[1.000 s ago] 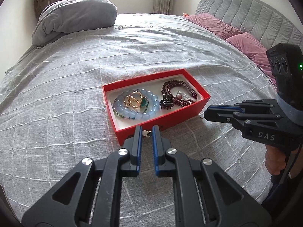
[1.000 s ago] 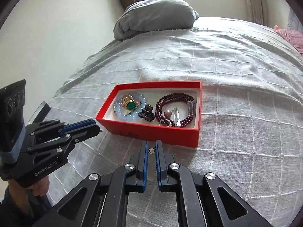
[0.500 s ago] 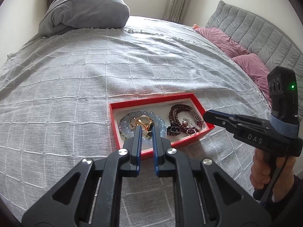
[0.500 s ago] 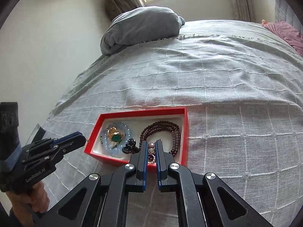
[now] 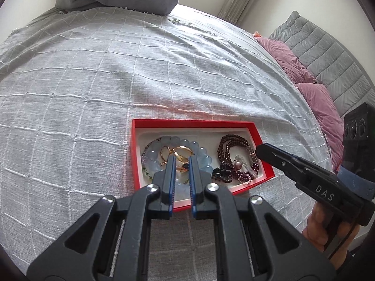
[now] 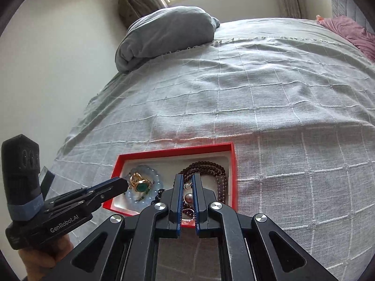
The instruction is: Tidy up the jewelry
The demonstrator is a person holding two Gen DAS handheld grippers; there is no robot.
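Both hand-held grippers (image 5: 180, 161) (image 6: 187, 182) hover, seemingly empty, above the red tray (image 5: 164, 123).

red box (image 5: 256, 138) | pale blue beads (image 5: 198, 147) | dark maroon beads (image 5: 225, 142) | grey checked bedspread (image 5: 117, 82)

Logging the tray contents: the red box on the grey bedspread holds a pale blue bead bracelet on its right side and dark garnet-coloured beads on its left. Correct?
Sides are swapped. In the left wrist view, the red box on the grey bedspread holds the pale blue bead bracelet on its left side and the dark garnet-coloured beads on its right.
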